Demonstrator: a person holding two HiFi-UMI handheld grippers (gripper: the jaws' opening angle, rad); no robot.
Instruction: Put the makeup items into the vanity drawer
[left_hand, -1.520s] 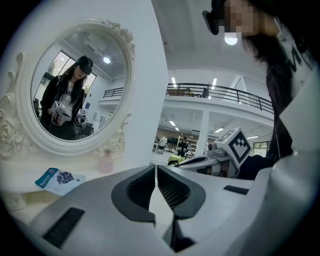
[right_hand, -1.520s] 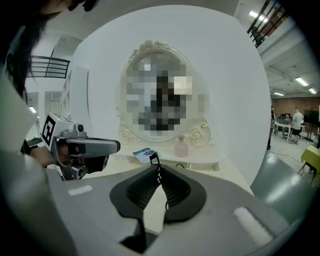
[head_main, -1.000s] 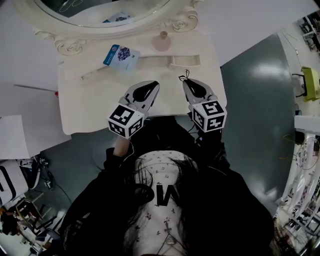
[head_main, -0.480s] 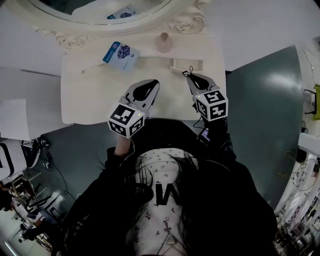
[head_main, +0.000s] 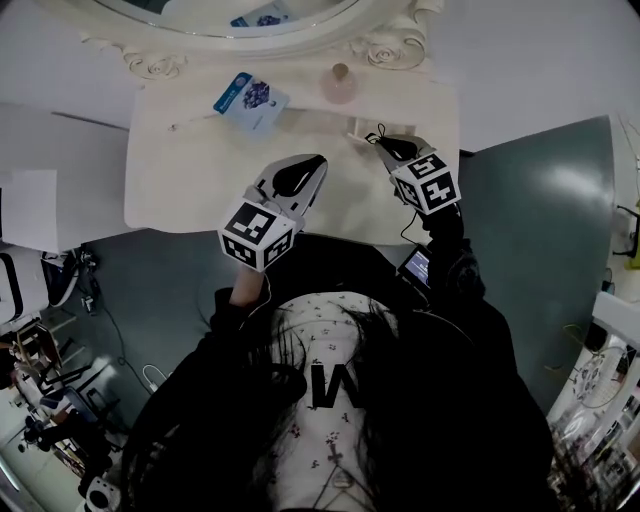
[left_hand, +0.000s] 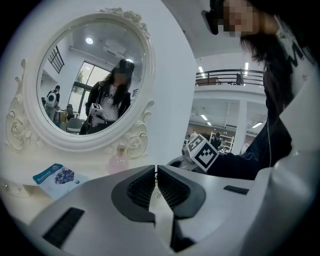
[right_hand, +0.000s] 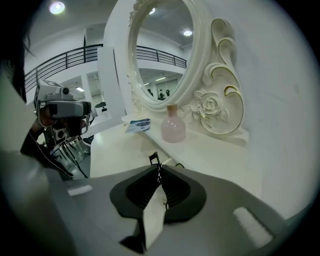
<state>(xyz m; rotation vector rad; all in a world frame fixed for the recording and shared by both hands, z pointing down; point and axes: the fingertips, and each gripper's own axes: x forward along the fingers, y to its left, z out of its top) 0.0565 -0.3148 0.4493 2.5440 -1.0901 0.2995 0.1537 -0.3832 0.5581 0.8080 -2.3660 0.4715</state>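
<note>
Left jaws: Your left gripper (left_hand: 156, 173) has its pads closed to a hairline slit, with nothing between them.
Right jaws: Your right gripper (right_hand: 159, 171) is closed on a thin black item (right_hand: 153, 159), whose end stands up past the tips. What the item is cannot be determined.
Left gripper position: It hangs above the front middle of the vanity top (head_main: 190, 185) and points toward the mirror (left_hand: 90, 80).
Right gripper position: It hangs above the right part of the top, near and in front of the pink bottle (right_hand: 173, 129).
Pink bottle: It stands upright at the back of the top, against the carved mirror frame.
Blue packet (head_main: 250, 98): It lies flat at the back, left of the bottle and apart from both of your grippers.
Slender pale stick (head_main: 193, 122): It lies on the top just left of the packet.
</note>
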